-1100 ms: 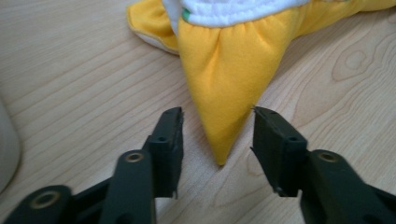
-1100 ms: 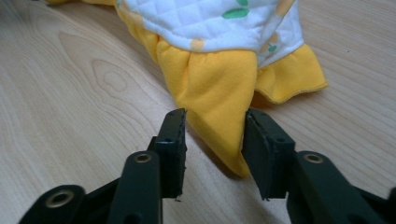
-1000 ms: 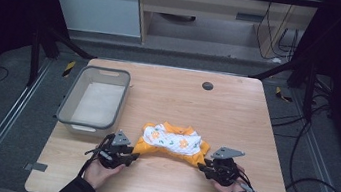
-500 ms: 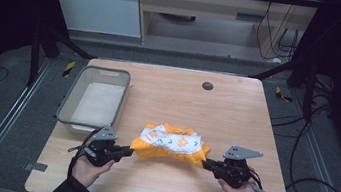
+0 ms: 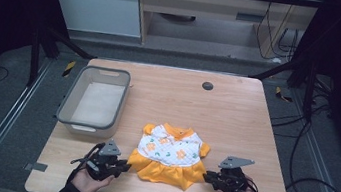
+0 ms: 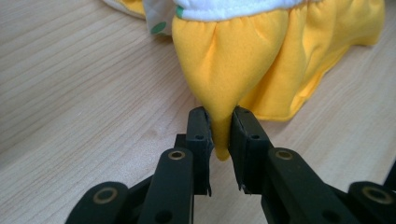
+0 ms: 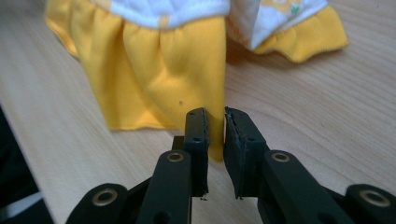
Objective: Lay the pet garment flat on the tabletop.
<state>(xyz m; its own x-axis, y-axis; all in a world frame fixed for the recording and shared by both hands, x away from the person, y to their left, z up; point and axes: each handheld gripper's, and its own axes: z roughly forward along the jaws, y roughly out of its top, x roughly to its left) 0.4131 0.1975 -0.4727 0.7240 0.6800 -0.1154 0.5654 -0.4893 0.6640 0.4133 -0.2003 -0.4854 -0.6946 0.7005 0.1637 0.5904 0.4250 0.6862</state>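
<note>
A small dress (image 5: 168,149) with a white flower-print top and a yellow skirt lies flat on the wooden table (image 5: 235,120), collar away from me. My left gripper (image 5: 124,166) is at the skirt's lower left corner. In the left gripper view that corner of the dress (image 6: 233,60) is drawn to a point between the jaws of the left gripper (image 6: 222,133), pinched. My right gripper (image 5: 208,177) is at the lower right corner. There a fold of the dress (image 7: 163,70) stands between the jaws of the right gripper (image 7: 215,133). Both pairs of jaws have just been opening a little, with the cloth still between them.
A grey plastic bin (image 5: 64,111) stands at the left of the table, with nothing inside. A small black round disc (image 5: 207,85) sits near the far edge. Bare wood lies beyond and to the right of the dress. Cables trail on the floor at the right.
The dress was bunched up between the two grippers; it now lies spread flat. Both hands moved apart and slightly toward the near edge, drawing the skirt out.
</note>
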